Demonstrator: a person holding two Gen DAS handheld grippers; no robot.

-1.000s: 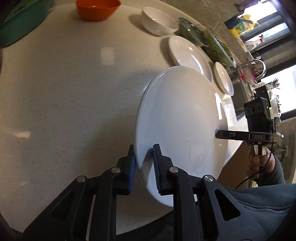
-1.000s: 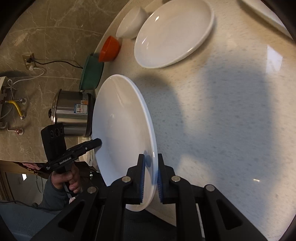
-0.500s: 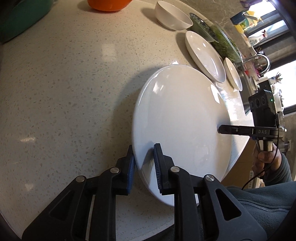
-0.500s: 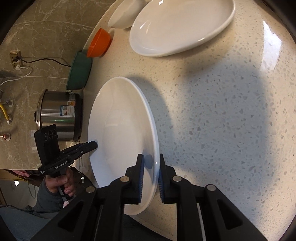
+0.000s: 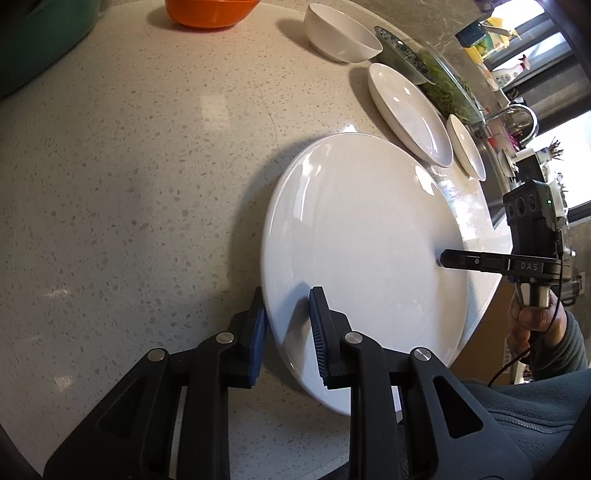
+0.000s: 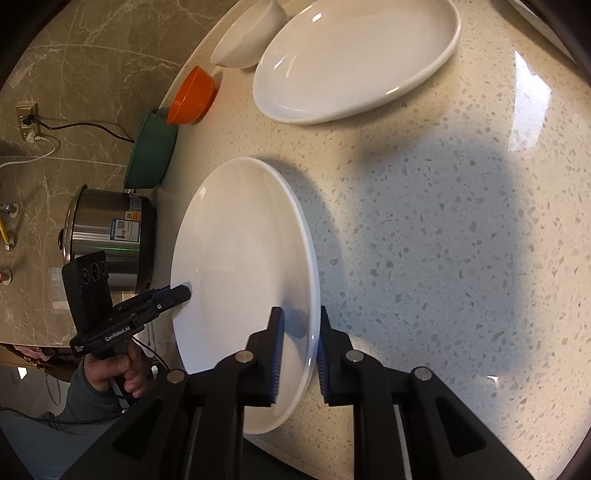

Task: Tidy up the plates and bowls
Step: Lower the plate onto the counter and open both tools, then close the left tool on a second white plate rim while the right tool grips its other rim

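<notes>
A large white plate (image 5: 362,243) is held between both grippers, low over the speckled countertop (image 5: 129,184). My left gripper (image 5: 286,332) grips its near rim in the left wrist view; the right gripper (image 5: 443,260) shows on the opposite rim there. In the right wrist view my right gripper (image 6: 298,354) is around the plate (image 6: 236,266) rim with its jaws slightly spread, and the left gripper (image 6: 183,293) holds the far rim. Another white plate (image 6: 354,62), a white bowl (image 6: 247,37) and an orange bowl (image 6: 192,96) lie further back.
A green dish (image 6: 151,147) and a steel cooker (image 6: 110,240) stand by the counter's edge. In the left wrist view a white plate (image 5: 410,114), a small white dish (image 5: 467,147), a white bowl (image 5: 340,33), an orange bowl (image 5: 210,13) and patterned glass dishes (image 5: 432,66) line the far side.
Both grippers have lowered the large plate toward the countertop and it has tilted flatter. The right gripper's jaws have spread a little around the rim.
</notes>
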